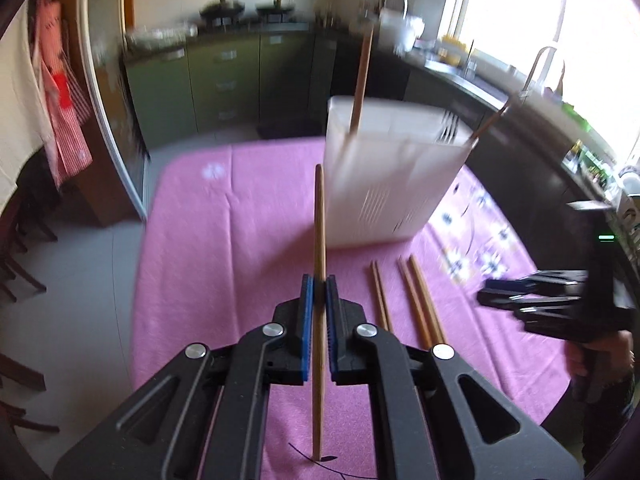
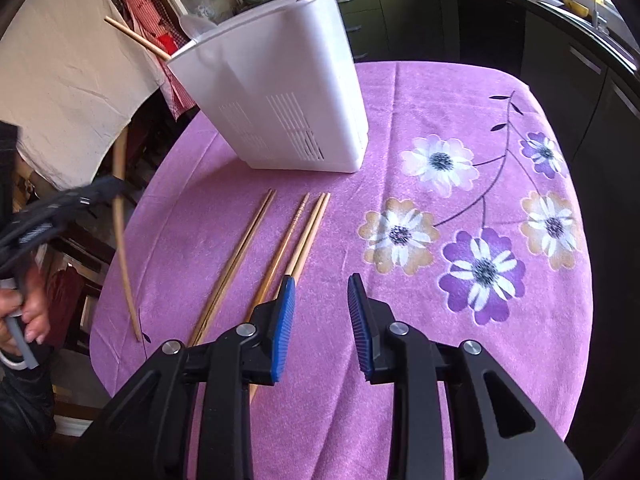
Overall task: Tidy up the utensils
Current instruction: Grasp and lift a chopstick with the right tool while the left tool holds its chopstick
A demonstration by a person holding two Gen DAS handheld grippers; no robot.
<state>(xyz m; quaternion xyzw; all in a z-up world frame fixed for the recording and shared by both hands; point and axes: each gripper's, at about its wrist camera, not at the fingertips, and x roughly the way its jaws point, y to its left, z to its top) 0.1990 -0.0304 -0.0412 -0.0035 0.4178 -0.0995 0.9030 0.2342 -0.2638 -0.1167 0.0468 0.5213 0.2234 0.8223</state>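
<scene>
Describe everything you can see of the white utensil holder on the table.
The white utensil holder is a tall, smooth plastic-looking bin with rounded corners and slotted drain vents low on its walls. It stands upright on the pink floral tablecloth, beyond the loose chopsticks lying flat, touching none of them. A fork, a wooden handle and a thin stick poke out of its open top. No fingers touch it.
</scene>
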